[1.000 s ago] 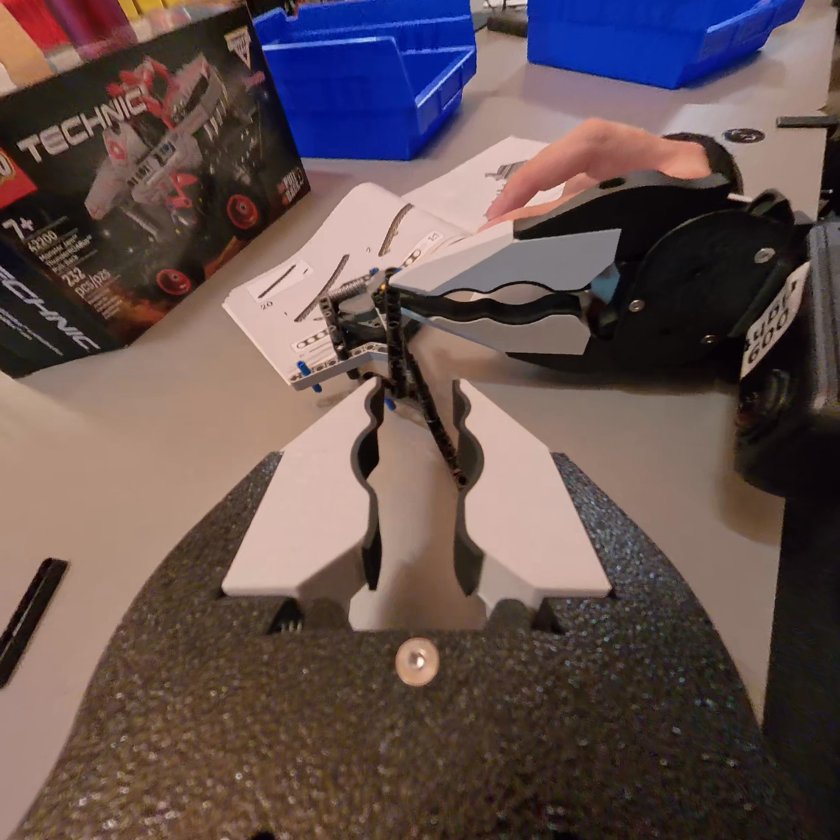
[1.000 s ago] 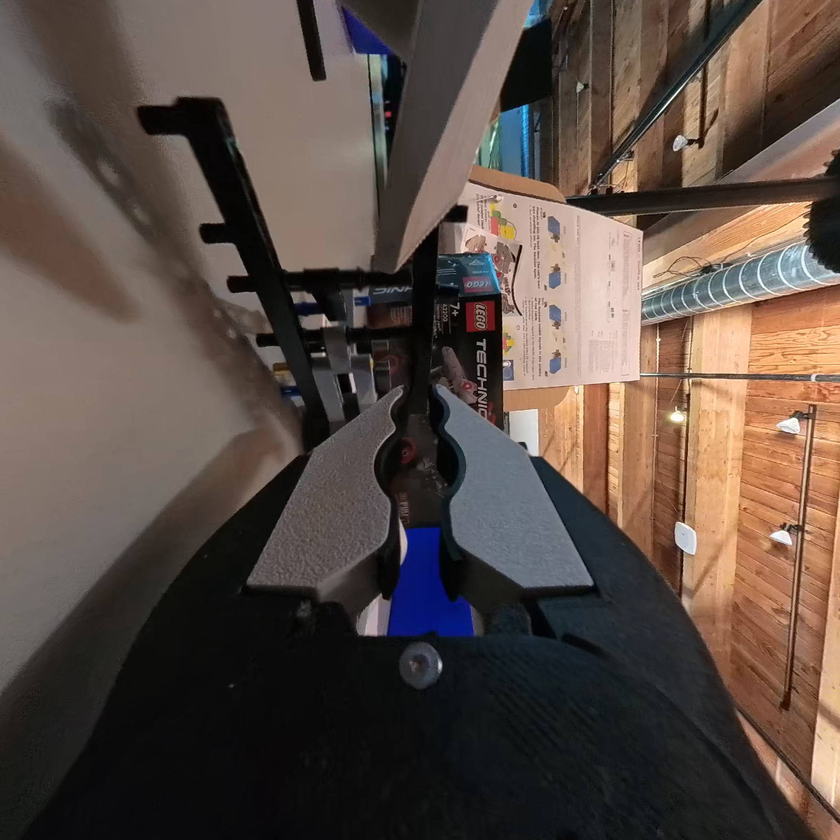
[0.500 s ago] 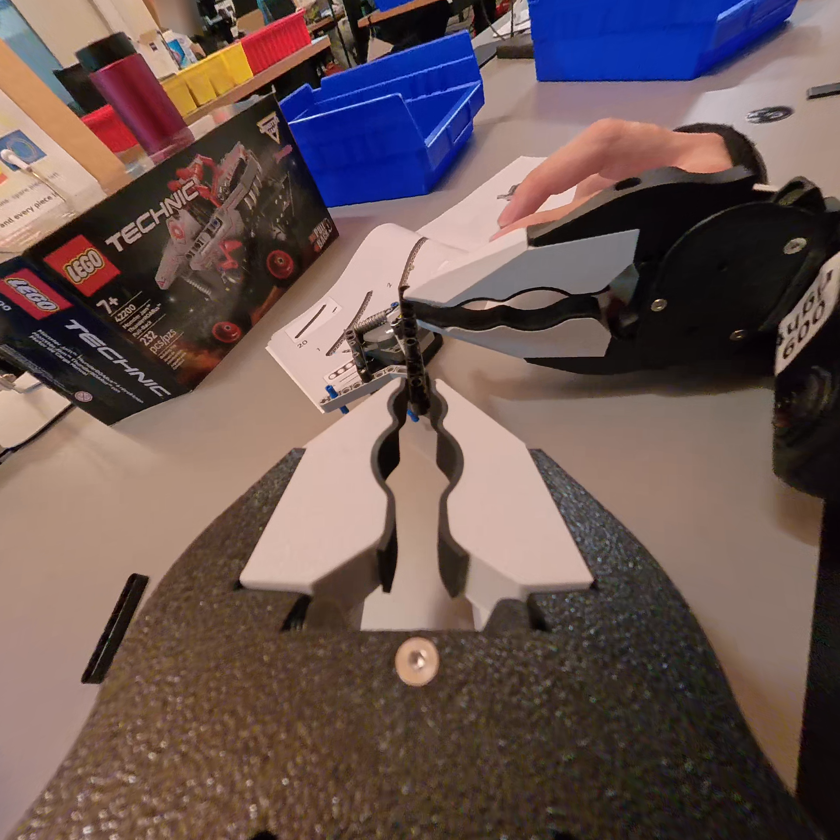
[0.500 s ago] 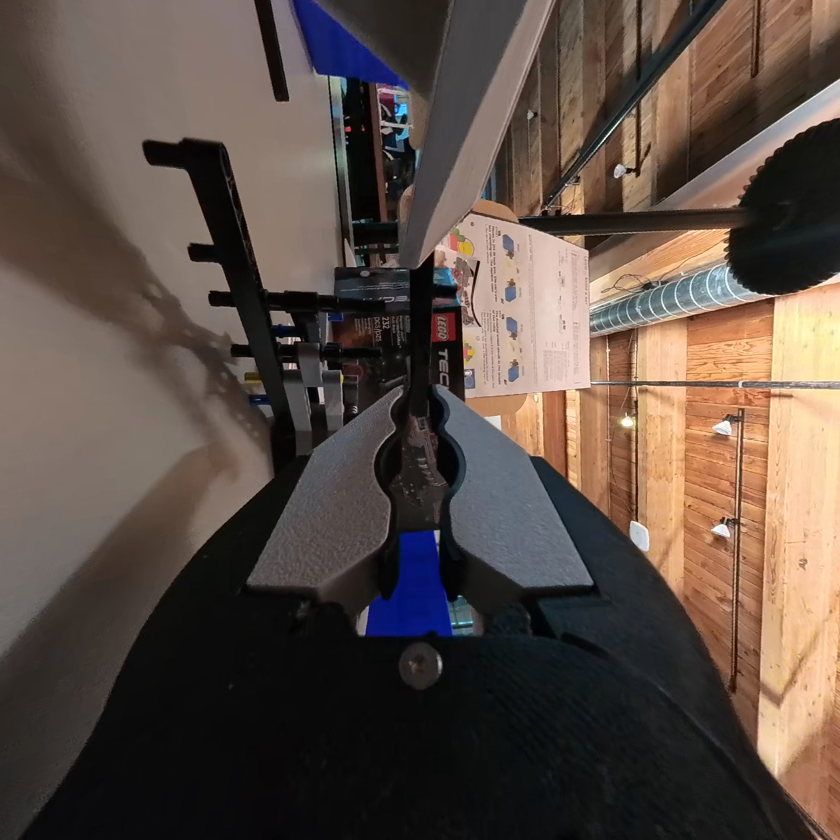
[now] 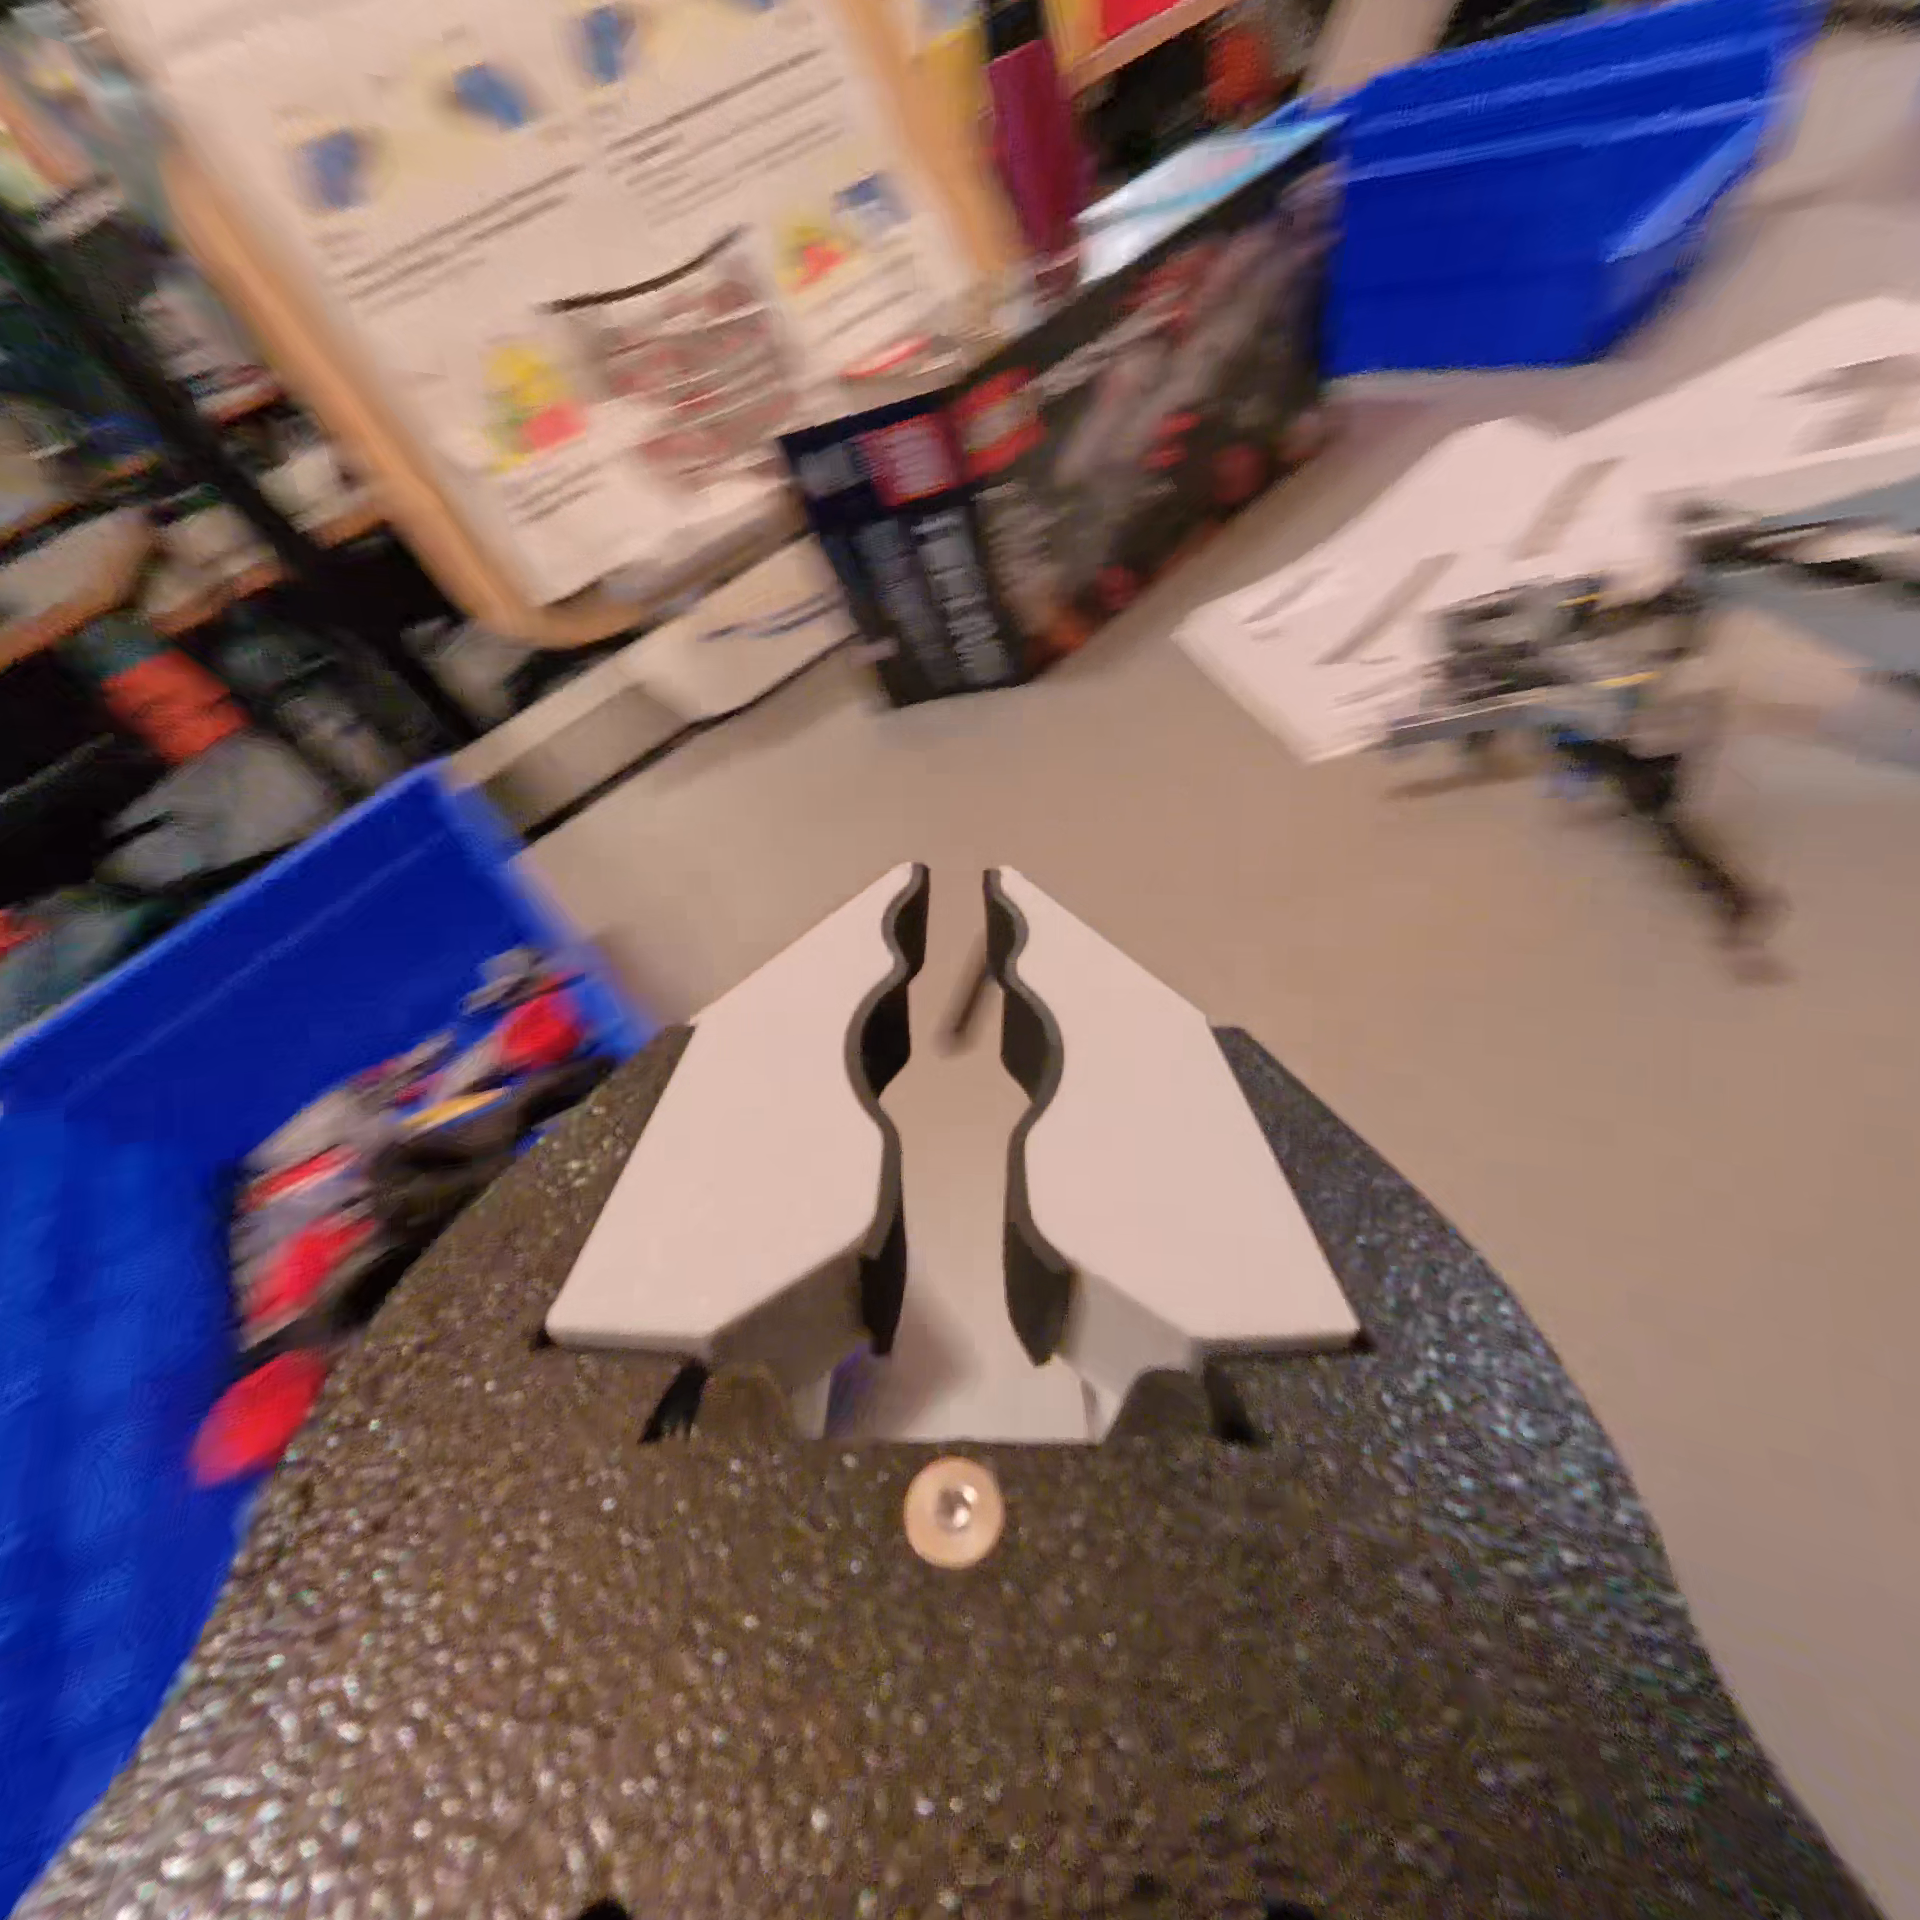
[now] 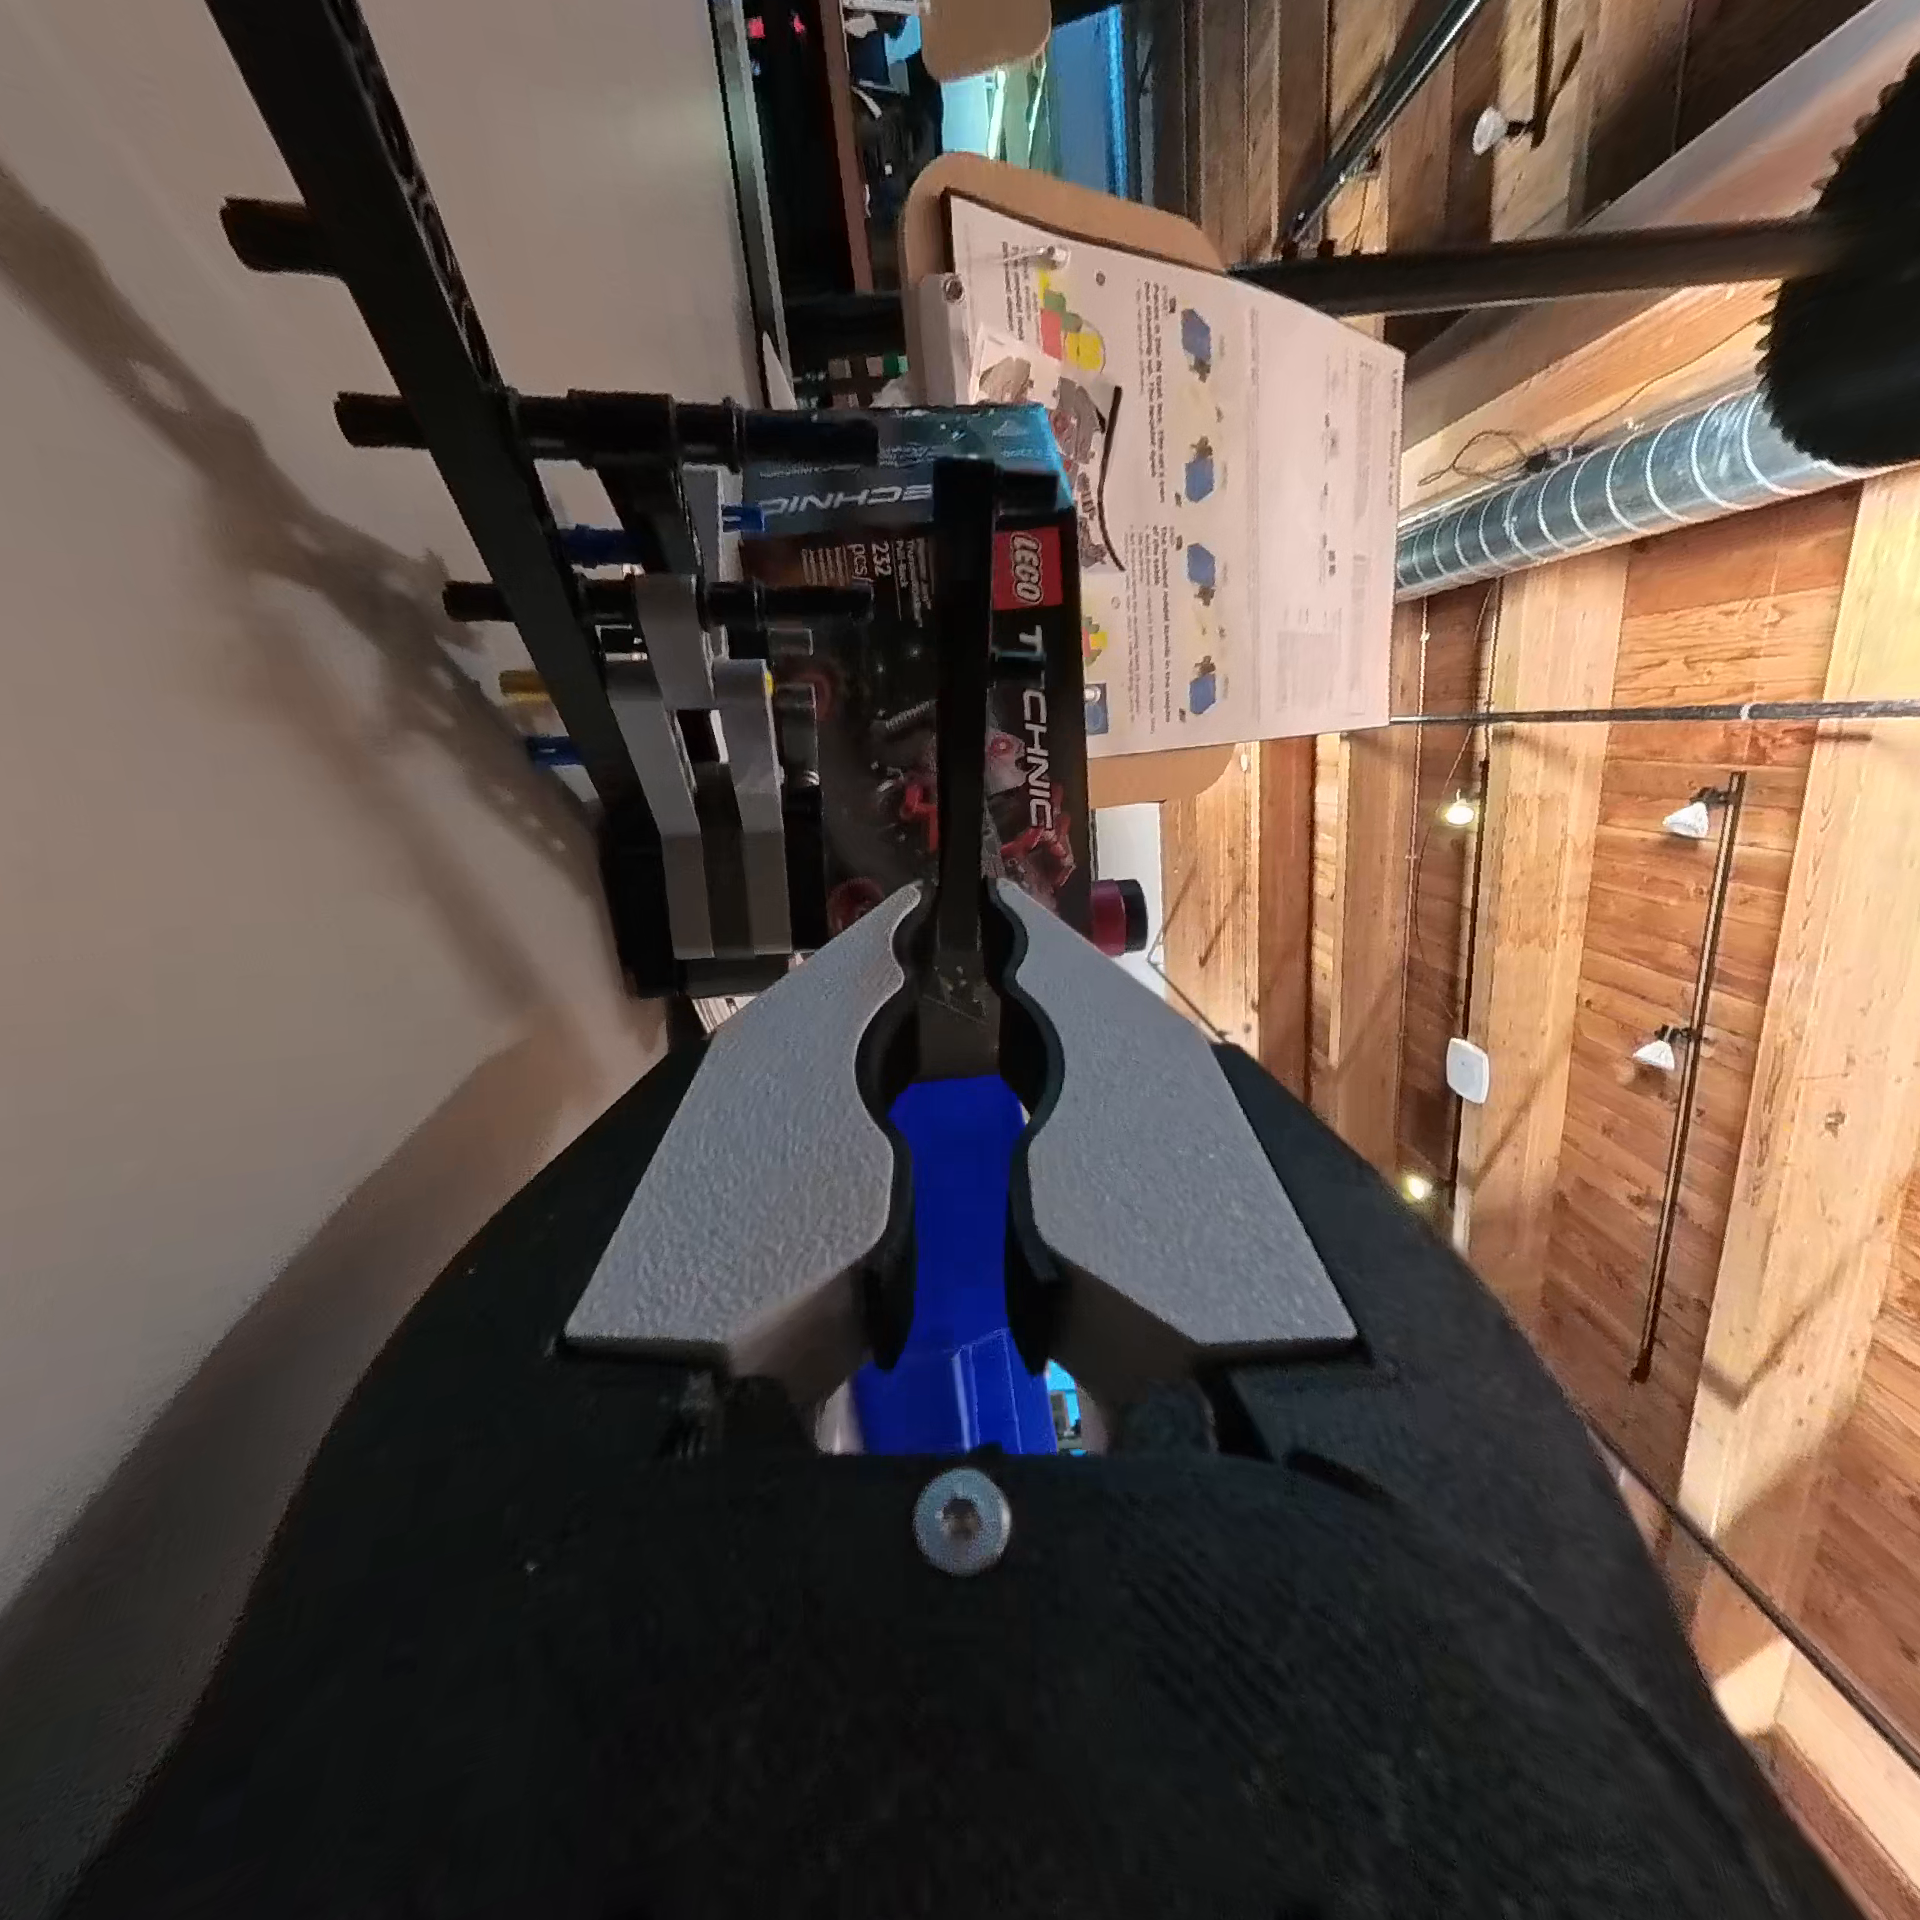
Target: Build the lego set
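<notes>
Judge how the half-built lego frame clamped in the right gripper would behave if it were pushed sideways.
The lego frame is probably light and fairly stiff, since it is open beams on pins. The right gripper pinches only one thin black beam, so a push might pivot it. Protruding pins could pop loose.

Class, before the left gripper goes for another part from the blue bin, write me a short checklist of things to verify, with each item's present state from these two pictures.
1. Right gripper shut on the black beam of the assembly: ok.
2. Left gripper free of parts, jaws slightly apart: ok.
3. Blue bin with loose parts within the left view: ok.
4. Next part picked out in the bin: cannot tell, the picture is blurred.
5. Instruction booklet lying open on the table: ok.
</notes>
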### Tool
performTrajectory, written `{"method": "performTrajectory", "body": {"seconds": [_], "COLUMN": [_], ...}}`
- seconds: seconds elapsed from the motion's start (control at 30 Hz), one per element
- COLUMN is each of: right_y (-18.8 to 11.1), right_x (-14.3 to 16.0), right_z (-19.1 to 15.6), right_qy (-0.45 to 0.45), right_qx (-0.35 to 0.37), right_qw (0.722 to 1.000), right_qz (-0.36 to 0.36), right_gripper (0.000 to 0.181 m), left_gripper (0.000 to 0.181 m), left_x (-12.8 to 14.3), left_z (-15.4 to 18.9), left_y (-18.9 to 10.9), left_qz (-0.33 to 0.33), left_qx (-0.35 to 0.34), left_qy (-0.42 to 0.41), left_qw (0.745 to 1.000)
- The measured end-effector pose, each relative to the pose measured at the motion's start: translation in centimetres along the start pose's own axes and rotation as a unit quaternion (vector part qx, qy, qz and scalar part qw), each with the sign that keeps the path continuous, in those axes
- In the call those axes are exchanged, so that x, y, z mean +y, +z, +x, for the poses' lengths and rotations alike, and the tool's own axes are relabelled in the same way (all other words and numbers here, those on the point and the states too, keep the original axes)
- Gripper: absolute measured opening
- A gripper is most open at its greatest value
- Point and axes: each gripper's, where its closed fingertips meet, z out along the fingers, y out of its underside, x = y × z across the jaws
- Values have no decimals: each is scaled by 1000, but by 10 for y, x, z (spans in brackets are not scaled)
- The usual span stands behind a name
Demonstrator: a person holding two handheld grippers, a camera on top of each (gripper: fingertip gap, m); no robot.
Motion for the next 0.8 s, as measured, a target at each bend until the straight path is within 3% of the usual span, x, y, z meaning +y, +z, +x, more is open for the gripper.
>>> {"method": "performTrajectory", "body": {"seconds": [0.07, 0.13, 0.23, 0.37, 0.47, 0.53, 0.67, 0.73, 0.8], "right_y": [2, 5, 8, 7, 7, 8, 8, 9, 9], "right_x": [3, 5, 8, 9, 14, 17, 17, 16, 15], "right_z": [-3, -8, -15, -13, -11, -11, -14, -16, -18], "right_qy": [2, -2, -9, -10, -11, -4, -6, -8, -7], "right_qx": [-6, -16, -30, -22, -18, -19, -28, -32, -36], "right_qw": [1000, 1000, 999, 999, 999, 999, 999, 999, 999], "right_qz": [-7, -14, -24, -26, -38, -43, -42, -41, -40], "right_gripper": [6, 6, 6, 6, 6, 6, 6, 6, 6], "left_gripper": [10, 21, 35, 42, 46, 44, 34, 30, 14], "left_x": [23, 55, 96, 142, 176, 191, 208, 208, 211], "left_z": [-76, -139, -198, -266, -295, -298, -308, -309, -308], "left_y": [-11, -13, 6, 50, 69, 81, 86, 88, 88], "left_qz": [-70, -176, -326, -457, -531, -546, -581, -577, -577], "left_qx": [-94, -136, -103, -64, -63, -64, -108, -116, -114], "left_qy": [7, -3, -19, 42, 87, 118, 220, 274, 262], "left_qw": [993, 975, 940, 886, 840, 827, 776, 760, 765]}}
